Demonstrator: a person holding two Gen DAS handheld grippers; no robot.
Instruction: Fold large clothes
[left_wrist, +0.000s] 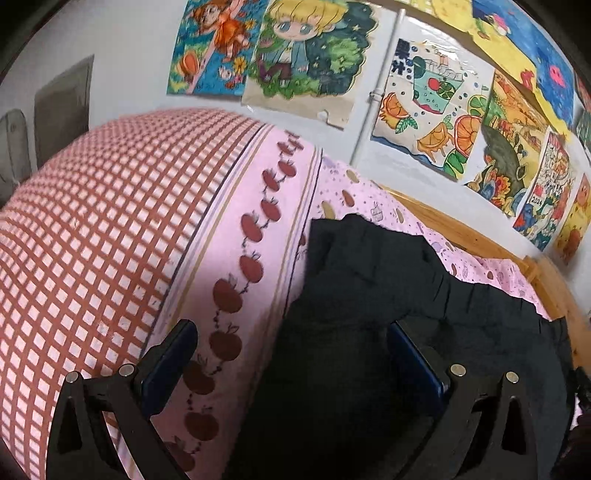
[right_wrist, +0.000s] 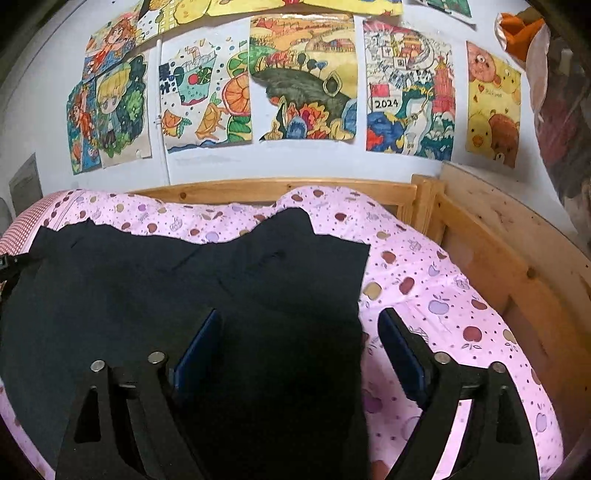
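Pink apple-print bedding (right_wrist: 424, 280) carries a dark garment (right_wrist: 184, 295) below a drawing-covered wall (right_wrist: 295, 162). Both grippers, left gripper (left_wrist: 291, 343) and right gripper (right_wrist: 299, 328), tilt downward, jaws wide and empty. Bare bedding lies right of the garment's edge.

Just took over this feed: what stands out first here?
A dark garment sprawls across the pink apple-print bedsheet, under both open grippers, left gripper and right gripper. Behind the bed, bright drawings cover the white wall; a red checked pillow lies at the left.

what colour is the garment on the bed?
Black garment, plain, no pattern visible. Shows best in the right wrist view.
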